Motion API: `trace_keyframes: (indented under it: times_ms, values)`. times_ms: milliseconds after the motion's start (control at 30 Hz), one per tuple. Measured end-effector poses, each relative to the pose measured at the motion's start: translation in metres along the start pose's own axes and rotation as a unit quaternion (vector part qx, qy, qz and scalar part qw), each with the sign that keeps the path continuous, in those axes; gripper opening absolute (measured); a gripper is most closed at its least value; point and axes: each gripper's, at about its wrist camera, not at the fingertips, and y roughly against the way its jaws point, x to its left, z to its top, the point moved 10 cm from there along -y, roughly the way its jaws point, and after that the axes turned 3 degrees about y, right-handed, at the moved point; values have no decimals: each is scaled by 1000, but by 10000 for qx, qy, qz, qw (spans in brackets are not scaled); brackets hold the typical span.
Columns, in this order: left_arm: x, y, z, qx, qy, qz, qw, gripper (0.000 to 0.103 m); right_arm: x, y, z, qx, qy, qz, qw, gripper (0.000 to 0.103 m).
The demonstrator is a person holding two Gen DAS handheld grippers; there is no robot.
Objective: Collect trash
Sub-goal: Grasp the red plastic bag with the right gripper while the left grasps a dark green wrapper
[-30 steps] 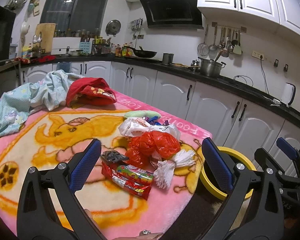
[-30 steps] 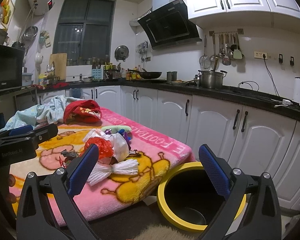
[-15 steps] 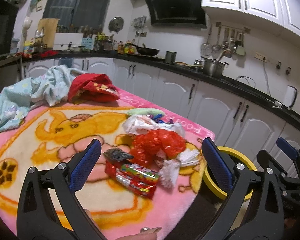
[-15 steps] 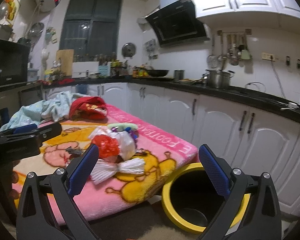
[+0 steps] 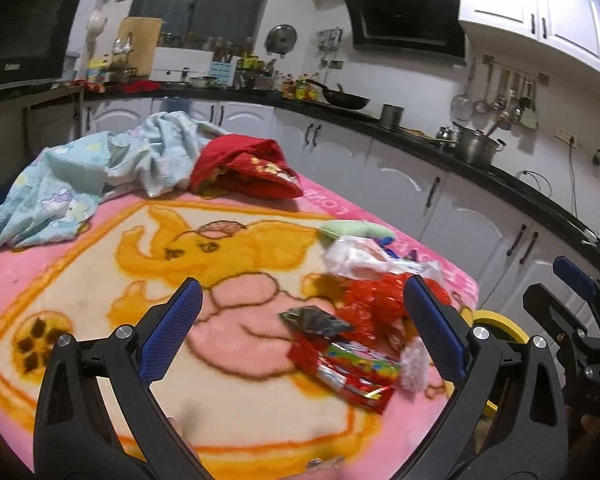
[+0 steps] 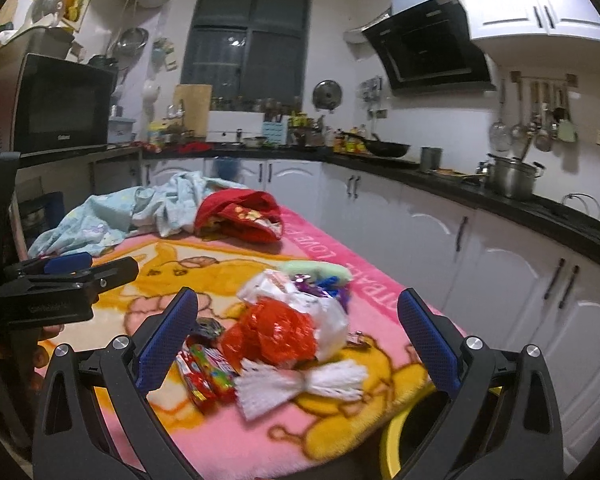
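Note:
A pile of trash lies near the right end of the pink blanket-covered table (image 5: 100, 264): a red candy wrapper (image 5: 352, 372), a dark foil wrapper (image 5: 314, 318), a red plastic bag (image 5: 376, 300), a white plastic bag (image 5: 356, 258), a white frilly piece (image 6: 300, 386) and a green item (image 5: 354, 230). My left gripper (image 5: 300, 340) is open and empty, hovering above the wrappers. My right gripper (image 6: 296, 344) is open and empty, over the red bag (image 6: 276, 334). A yellow-rimmed bin (image 6: 396, 436) stands on the floor by the table's end.
A light blue cloth (image 5: 92, 176) and a red cloth (image 5: 248, 168) lie at the table's far side. White cabinets (image 5: 440, 200) under a black counter run along the right. The left gripper's body (image 6: 52, 292) shows at the left in the right wrist view.
Both grippers have moved left and in over the table toward the trash pile. The bin has slid toward the lower right edge of both views. Both stay open.

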Motion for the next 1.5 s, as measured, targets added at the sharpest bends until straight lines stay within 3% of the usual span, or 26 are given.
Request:
trace_keyframes:
  times_ms: [133, 300, 533, 600, 767, 833, 867, 1033, 1100, 1200, 1267, 1333, 1500]
  values:
    - [14, -12, 1, 239, 115, 2, 9996, 92, 8, -16, 0, 71, 25, 154, 9999, 97]
    - [27, -42, -6, 888, 352, -161, 9953, 92, 10, -41, -11, 302, 111, 278, 9991, 95]
    - [25, -76, -13, 1426, 620, -526, 9864, 92, 14, -76, -38, 870, 223, 521, 9946, 78]
    - [20, -83, -17, 1555, 639, -620, 9838, 89, 15, -82, -44, 951, 255, 565, 9935, 78]
    - [10, -109, -34, 2108, 1010, -898, 9681, 81, 16, -96, -56, 1147, 239, 683, 9908, 73]
    - [11, -119, -42, 2332, 1186, -965, 9603, 80, 19, -100, -61, 1232, 258, 760, 9891, 65]
    - [11, -123, -45, 2404, 1243, -967, 9578, 74, 19, -102, -63, 1283, 242, 805, 9882, 63]
    - [14, -137, -61, 2809, 1551, -1070, 9411, 67, 23, -107, -74, 1502, 159, 990, 9836, 24]
    - [13, -139, -68, 2975, 1731, -1124, 9322, 63, 25, -106, -73, 1490, 192, 1049, 9831, 20]
    - [12, -139, -74, 3059, 1709, -1078, 9304, 57, 28, -103, -71, 1419, 176, 1148, 9830, 13]
    - [12, -138, -76, 3091, 1757, -1052, 9287, 46, 31, -101, -69, 1385, 163, 1225, 9826, 12]
    - [11, -138, -75, 3066, 1773, -1110, 9286, 32, 33, -100, -66, 1345, 179, 1259, 9827, 11]
    - [13, -135, -68, 2891, 1704, -1148, 9350, 24, 40, -95, -57, 1203, 251, 1333, 9834, 9]
